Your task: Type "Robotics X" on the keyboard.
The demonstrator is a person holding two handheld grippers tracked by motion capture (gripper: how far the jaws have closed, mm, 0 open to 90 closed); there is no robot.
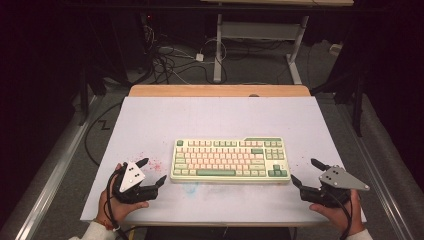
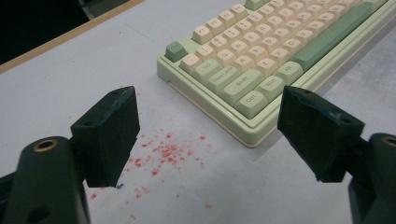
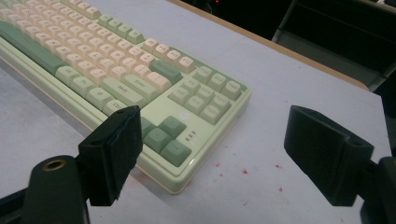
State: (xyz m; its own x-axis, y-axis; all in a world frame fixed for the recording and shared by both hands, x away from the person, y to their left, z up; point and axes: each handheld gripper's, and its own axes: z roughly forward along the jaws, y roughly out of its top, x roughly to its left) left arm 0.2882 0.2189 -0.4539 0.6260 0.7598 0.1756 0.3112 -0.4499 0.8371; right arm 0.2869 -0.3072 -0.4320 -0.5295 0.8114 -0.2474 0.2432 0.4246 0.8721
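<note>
A green and cream keyboard (image 1: 230, 160) lies flat in the middle of the white tabletop (image 1: 150, 120). In the high view its long side runs from the left of the frame to the right, and its space bar row faces the bottom, toward the person.

The left tongs (image 1: 151, 173) sit at the lower left of the high view, just beside the keyboard's left end. They are wide apart with nothing between them. In the left gripper view the keyboard's near left corner (image 2: 252, 135) sits close ahead of them, toward the right-hand black jaw.

The right tongs (image 1: 305, 172) sit at the lower right, just beside the keyboard's right end — also wide apart and empty. In the right gripper view the corner with the arrow keys (image 3: 175, 151) lies between the jaws, close to the left-hand one.

What could go wrong? The keyboard is long and thin. If one of the tongs grabs its end and lifts alone, the other end may drag or tip. If the tongs close on the keys and not on the edge, they may press keys or slip off. A push from one side may slide it across the tabletop.

There are little red specks (image 2: 163, 151) on the tabletop near the left tongs — maybe paint or crumbs, it is hard to tell.
</note>
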